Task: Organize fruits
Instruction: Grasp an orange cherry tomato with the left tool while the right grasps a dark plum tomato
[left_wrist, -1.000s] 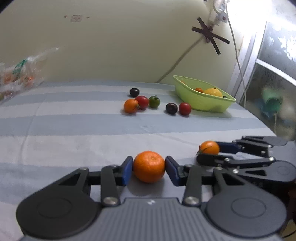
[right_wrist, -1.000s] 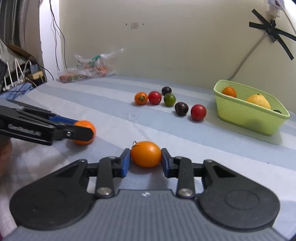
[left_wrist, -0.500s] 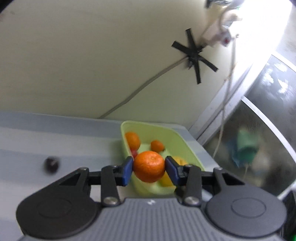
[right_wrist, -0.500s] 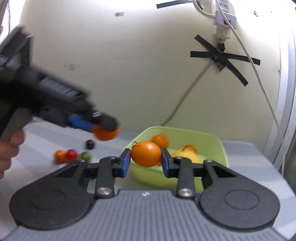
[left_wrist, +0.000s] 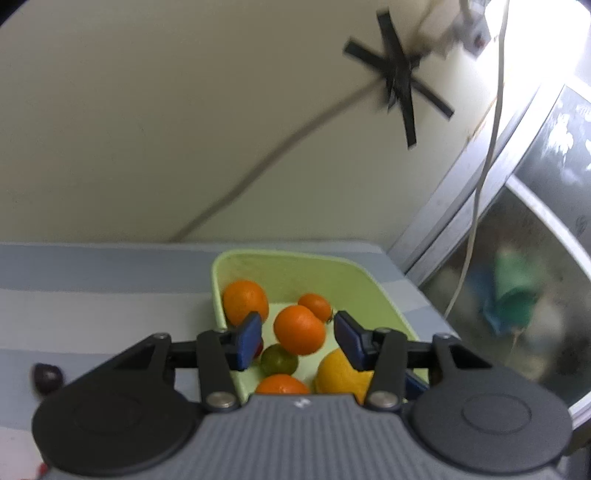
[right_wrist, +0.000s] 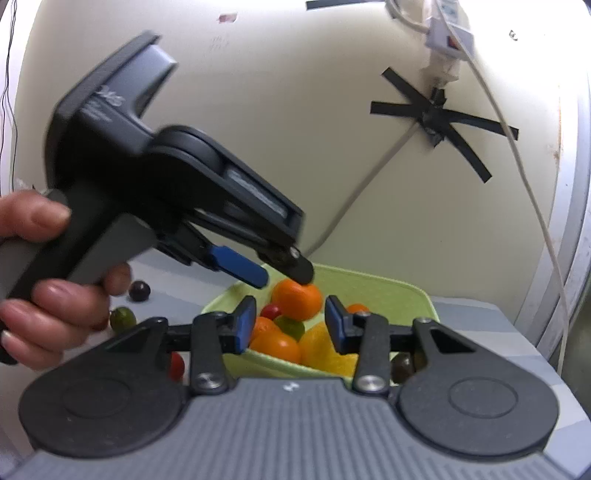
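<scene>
Both grippers hover over the green basket (left_wrist: 373, 280), which also shows in the right wrist view (right_wrist: 399, 299). My left gripper (left_wrist: 299, 338) is open; the orange mandarin (left_wrist: 300, 329) sits loose between its blue pads, not touching them, above the fruit in the basket. In the right wrist view the left gripper (right_wrist: 284, 275) stands just over that mandarin (right_wrist: 297, 299). My right gripper (right_wrist: 290, 326) is open and empty. The basket holds several oranges, a yellow fruit (left_wrist: 341, 371) and a green tomato (left_wrist: 279, 360).
A dark plum (left_wrist: 47, 377) lies on the striped cloth left of the basket. A green tomato (right_wrist: 123, 318), a dark plum (right_wrist: 139, 291) and a red tomato (right_wrist: 176, 365) lie left of the basket. A taped cable runs down the wall behind.
Both grippers carried their fruit from the table to the basket and opened. The right gripper's orange tomato is out of its jaws; the left's mandarin is released.
</scene>
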